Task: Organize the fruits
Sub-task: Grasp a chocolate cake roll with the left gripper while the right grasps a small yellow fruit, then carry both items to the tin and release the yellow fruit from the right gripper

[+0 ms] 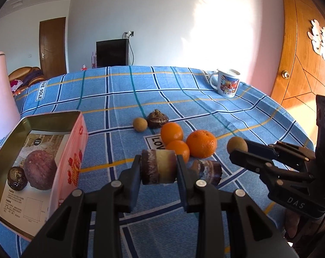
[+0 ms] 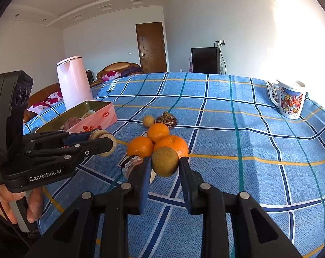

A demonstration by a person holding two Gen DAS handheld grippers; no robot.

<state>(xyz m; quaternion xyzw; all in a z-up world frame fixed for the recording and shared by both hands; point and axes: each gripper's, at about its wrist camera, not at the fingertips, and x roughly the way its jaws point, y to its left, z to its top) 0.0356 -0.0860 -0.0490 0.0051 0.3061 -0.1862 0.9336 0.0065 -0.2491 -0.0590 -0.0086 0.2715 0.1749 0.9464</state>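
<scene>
Two grippers are at work over the checked blue surface (image 1: 119, 90), each with something in its jaws. The left gripper (image 1: 158, 167) has its jaws clenched on a short sugarcane piece (image 1: 158, 166), pads pressed on both cut ends and the piece crosswise between them. The right gripper (image 2: 165, 163) has narrow jaws grasping a small brown round fruit (image 2: 165, 161), pads touching its two sides.

Landmark: the cluster of three oranges (image 1: 184, 142). The held brown fruit sits just in front of the cluster on the right-gripper side; the held cane is just in front on the tin side. A second cane piece (image 1: 207, 169) lies on the cloth just beside the held one, near the oranges. Behind the cluster sit another small brown fruit (image 1: 140, 124) and a dark water chestnut (image 1: 157, 119), touching or nearly so. The open pink tin (image 1: 74, 150) stands well to the left of the oranges.

Left wrist view alone shows the tin's inside: a purple round fruit (image 1: 40, 171) and a dark chestnut (image 1: 17, 179) on a printed sheet. Right wrist view alone shows the hand (image 2: 11, 202) on the left gripper's handle, the whole pink kettle (image 2: 73, 81) behind the tin, and the held cane's pale cut end. A printed mug (image 2: 290, 100) stands far beyond the oranges, at the surface's far corner.
</scene>
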